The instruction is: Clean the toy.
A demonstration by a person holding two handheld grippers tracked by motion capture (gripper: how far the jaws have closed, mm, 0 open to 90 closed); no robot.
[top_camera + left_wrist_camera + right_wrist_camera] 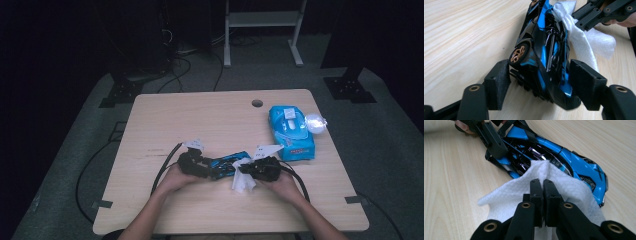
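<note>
A blue and black toy car lies on the wooden table near its front edge. My left gripper grips the car's tail from the left. In the left gripper view its pads press on the rear wheel and the far flank of the car, so the left gripper is shut on it. My right gripper is shut on a white wipe. The right gripper pinches the wipe and holds it against the roof of the car. In the left gripper view the wipe drapes over the car's front half.
At the right of the table lies a blue pack of wipes, with a small clear crumpled wrapper beside it. A cable hole sits near the far edge. Black cables trail from both grippers toward the front edge.
</note>
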